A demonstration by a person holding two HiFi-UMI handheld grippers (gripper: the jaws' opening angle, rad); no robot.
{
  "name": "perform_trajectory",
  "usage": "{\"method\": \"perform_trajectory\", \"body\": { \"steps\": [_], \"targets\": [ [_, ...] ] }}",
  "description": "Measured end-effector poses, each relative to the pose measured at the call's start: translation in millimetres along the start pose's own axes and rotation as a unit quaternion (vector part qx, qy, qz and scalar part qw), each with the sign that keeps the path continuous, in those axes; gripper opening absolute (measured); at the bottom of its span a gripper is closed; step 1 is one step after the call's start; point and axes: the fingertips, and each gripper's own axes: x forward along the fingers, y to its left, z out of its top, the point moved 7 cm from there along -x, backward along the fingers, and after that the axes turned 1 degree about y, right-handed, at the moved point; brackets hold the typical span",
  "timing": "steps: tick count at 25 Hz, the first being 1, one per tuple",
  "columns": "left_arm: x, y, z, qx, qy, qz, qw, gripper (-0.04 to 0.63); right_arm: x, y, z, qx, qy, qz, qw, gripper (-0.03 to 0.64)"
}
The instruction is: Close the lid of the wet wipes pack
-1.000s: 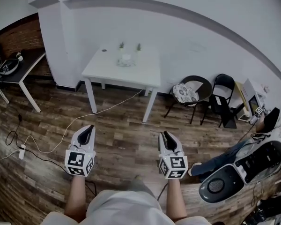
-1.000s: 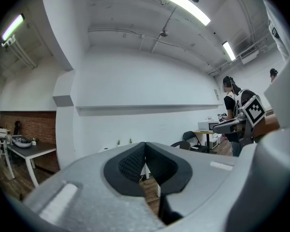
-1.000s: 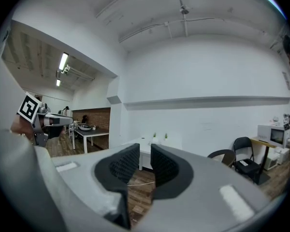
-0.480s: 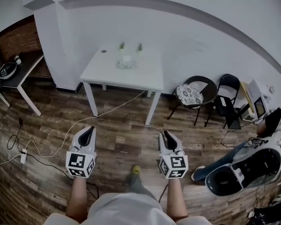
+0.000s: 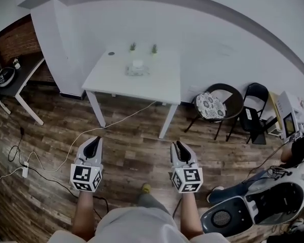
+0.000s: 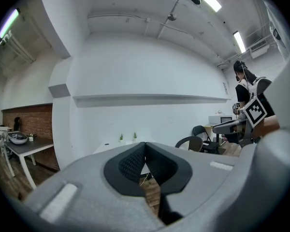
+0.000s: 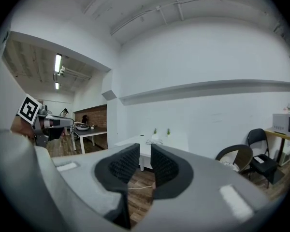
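Your grey left gripper [image 5: 93, 142] is closed, your grey right gripper [image 5: 180, 146] parted (nothing between); the pale wet wipes pack [image 5: 137, 70] lies far off on the white square table [image 5: 114, 80].

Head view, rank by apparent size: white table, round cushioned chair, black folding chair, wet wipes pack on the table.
1. white table, clearly largest
2. round cushioned chair
3. black folding chair, narrower than the round one, but close
4. wet wipes pack, by far the smallest
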Motion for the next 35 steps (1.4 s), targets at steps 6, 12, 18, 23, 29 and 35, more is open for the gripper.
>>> {"method": "perform_trajectory", "body": {
  "steps": [6, 12, 18, 23, 29, 35],
  "targets": [
    [73.2, 1.3, 22.2, 0.005, -0.005, 0.007, 0.9999, 0.006, 58.8, -44.7, 16.3, -0.005, 0.006, 0.014, 1.0, 0.077],
    [131.0, -5.0, 30.4, 0.002, -0.006, 0.013, 0.9999, 0.006, 107.1, -88.0, 31.9, -0.017, 0.006, 0.028, 0.999, 0.077],
    [164.2, -5.7, 28.9, 0.004, 0.003, 0.018, 0.9998, 0.006, 137.0, -110.2, 33.9, -0.016, 0.005, 0.036, 0.999, 0.077],
    [193.5, 1.1, 31.8, 0.01, 0.002, 0.014, 0.9998, 0.006, 160.7, -121.8, 34.8, -0.008, 0.003, 0.037, 0.999, 0.077],
    [233.1, 10.0, 25.5, 0.013, 0.006, 0.004, 0.9999, 0.006, 193.2, -135.0, 28.0, -0.003, 0.007, 0.031, 0.999, 0.077],
    [287.0, 41.8, 19.7, 0.009, 0.013, -0.008, 0.9998, 0.006, 249.5, -142.2, 30.0, 0.002, 0.015, 0.021, 1.0, 0.077]
  ]
}}
